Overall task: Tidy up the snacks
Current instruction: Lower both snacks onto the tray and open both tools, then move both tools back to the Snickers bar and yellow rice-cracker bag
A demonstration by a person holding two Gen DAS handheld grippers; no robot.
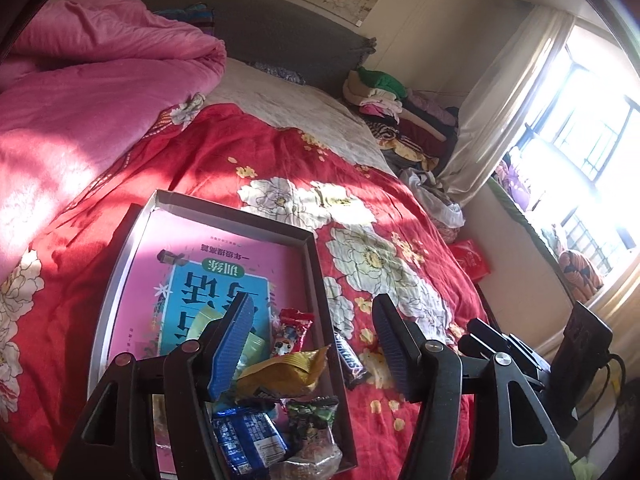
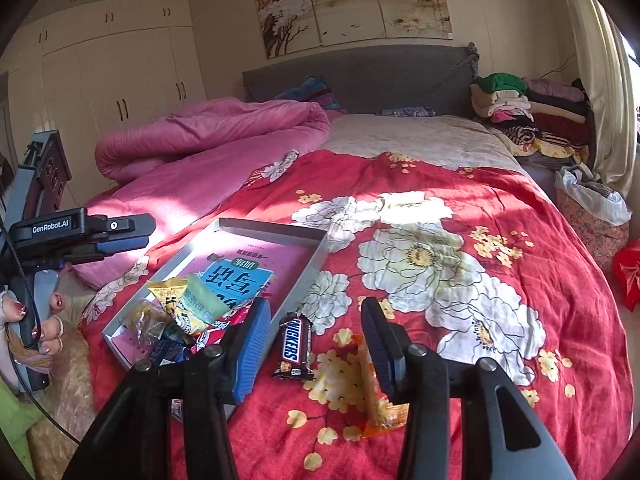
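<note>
**Snickers and an orange packet parked outside the tray, both sets of fingers wide apart**

A shallow grey tray (image 2: pixel 318 258) with a pink printed liner is seen lying on the red floral bedspread (image 2: pixel 500 308). A pile of snack packets (image 1: pixel 280 376) is heaped in the tray's near end, a yellow crinkly one on top, a blue one and a green one below it. A Snickers bar (image 2: pixel 295 346) is left on the bedspread just outside the tray's right wall, at about 11 o'clock from the right gripper (image 2: pixel 316 344), and nothing is touching it. An orange see-through packet (image 2: pixel 378 400) is spotted right by that gripper's right finger; contact cannot be told. The right fingers are spread wide with nothing between them. The left gripper (image 1: pixel 316 344) is held over the tray's right wall, its fingers also apart and holding nothing.
</note>
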